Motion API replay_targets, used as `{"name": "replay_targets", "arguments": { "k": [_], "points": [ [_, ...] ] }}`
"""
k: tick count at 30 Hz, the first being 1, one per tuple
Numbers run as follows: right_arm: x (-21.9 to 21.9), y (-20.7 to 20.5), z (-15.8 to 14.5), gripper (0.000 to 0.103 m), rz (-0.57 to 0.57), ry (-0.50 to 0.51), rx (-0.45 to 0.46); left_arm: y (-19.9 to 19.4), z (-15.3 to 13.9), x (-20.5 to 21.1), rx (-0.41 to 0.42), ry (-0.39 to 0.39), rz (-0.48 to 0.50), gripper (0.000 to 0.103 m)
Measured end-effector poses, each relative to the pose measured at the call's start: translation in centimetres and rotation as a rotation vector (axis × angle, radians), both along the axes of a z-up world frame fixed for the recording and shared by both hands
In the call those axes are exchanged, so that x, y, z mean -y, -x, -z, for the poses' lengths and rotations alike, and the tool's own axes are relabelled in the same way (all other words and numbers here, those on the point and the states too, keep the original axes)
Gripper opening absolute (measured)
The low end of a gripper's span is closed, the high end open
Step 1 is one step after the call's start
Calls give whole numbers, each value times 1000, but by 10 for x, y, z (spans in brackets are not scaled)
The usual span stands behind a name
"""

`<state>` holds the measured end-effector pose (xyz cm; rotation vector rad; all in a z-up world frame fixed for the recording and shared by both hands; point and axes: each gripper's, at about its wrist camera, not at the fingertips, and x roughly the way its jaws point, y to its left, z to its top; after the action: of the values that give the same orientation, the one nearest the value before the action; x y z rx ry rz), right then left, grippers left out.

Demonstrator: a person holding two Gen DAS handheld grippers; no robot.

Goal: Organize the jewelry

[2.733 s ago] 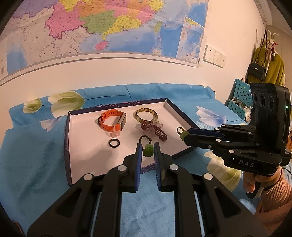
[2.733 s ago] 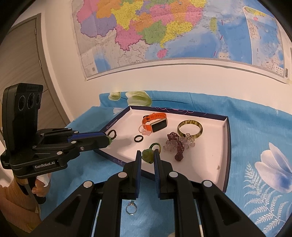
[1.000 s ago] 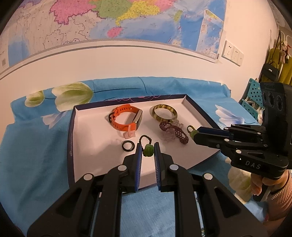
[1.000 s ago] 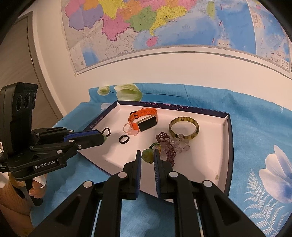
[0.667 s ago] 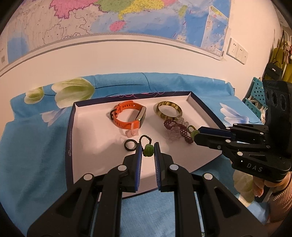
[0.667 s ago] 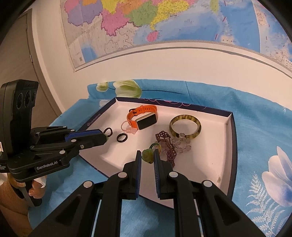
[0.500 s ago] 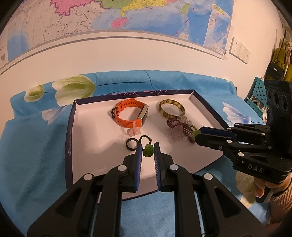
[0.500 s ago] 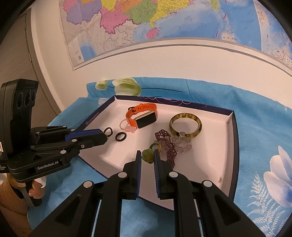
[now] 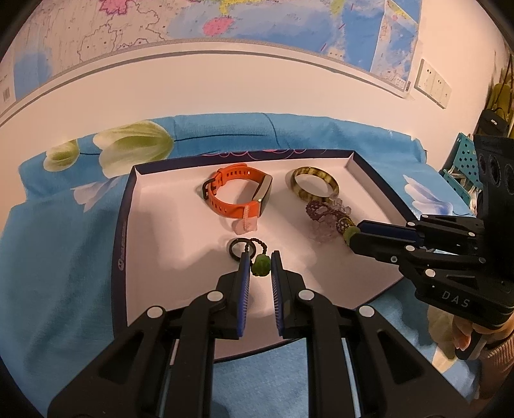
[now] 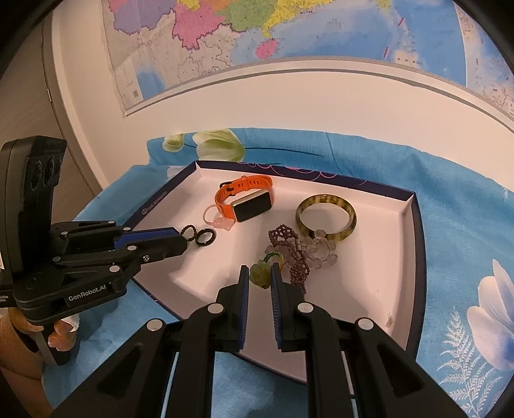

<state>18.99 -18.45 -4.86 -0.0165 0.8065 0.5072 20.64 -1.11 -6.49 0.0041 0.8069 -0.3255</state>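
While each gripper [image 9: 258, 268] [image 10: 259, 276] pinches a green bead charm [image 9: 261, 266] [image 10: 259, 273] over the tray [image 9: 123, 225], placing is underway; next, lower and release.

Setting: a lived-in room of a home, likely a bedroom. A blue flower-printed cloth [image 9: 57, 257] is covering the surface; a large coloured wall map [image 10: 289, 29] is hanging above it. Right of the map, white wall sockets [image 9: 432, 82] are showing; further right, a dark bag [image 9: 491, 119] and yellow-green clothing [image 9: 501, 93] are hanging. Left of the map, a wooden door [image 10: 29, 106] is standing.
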Motion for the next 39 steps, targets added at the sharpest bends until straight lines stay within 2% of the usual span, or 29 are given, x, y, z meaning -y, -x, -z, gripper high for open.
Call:
{"name": "replay_targets", "arguments": {
  "k": [20,22,27,34,39],
  "points": [
    [0,-5,7,12,28,25,-12,-4,10,5,-16,-28,-2,15],
    [1,-6,7,13,34,18,-11,-1,8,5,-4,-26,-6,23],
    [9,0,-1,18,43,-7,3,10,-4,1,29,-8,-4,29],
    [15,26,-15,20,13,-47,25,43,-23,-2,82,16,59,37],
    [13,57,-14,20,-40,-38,11,76,-24,2,80,22,155,38]
  ]
}}
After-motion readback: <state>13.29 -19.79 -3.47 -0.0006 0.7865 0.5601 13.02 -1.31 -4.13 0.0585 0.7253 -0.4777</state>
